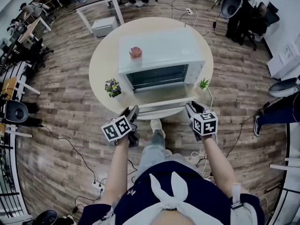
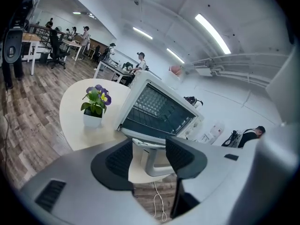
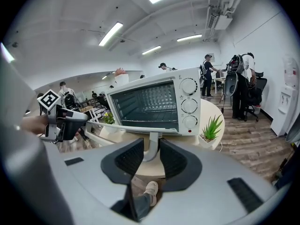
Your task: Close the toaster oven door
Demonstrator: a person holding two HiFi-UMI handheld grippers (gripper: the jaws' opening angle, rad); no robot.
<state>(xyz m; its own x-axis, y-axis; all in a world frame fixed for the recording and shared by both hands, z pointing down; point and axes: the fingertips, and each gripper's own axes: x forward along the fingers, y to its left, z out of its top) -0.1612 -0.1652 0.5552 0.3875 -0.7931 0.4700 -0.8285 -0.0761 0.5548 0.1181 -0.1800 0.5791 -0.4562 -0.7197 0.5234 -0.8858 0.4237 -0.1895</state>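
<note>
A white toaster oven (image 1: 161, 50) stands on a round table (image 1: 104, 62), its door (image 1: 164, 97) folded down flat toward me. The door's handle (image 1: 161, 112) runs along the near edge. My left gripper (image 1: 132, 111) is at the handle's left end. In the left gripper view the handle (image 2: 152, 161) sits between the wide-apart jaws of that gripper (image 2: 148, 156) with gaps on both sides. My right gripper (image 1: 191, 108) is at the handle's right end. In the right gripper view its pads (image 3: 129, 156) close on the handle's post (image 3: 151, 146). The oven cavity (image 3: 147, 104) is empty.
A potted pansy (image 1: 113, 87) stands left of the door and a small green plant (image 1: 203, 83) right of it. A pink pot (image 1: 135, 52) sits on the oven's top. My leg and shoe (image 1: 156, 125) are under the table edge. Cables lie on the floor, with people and chairs around.
</note>
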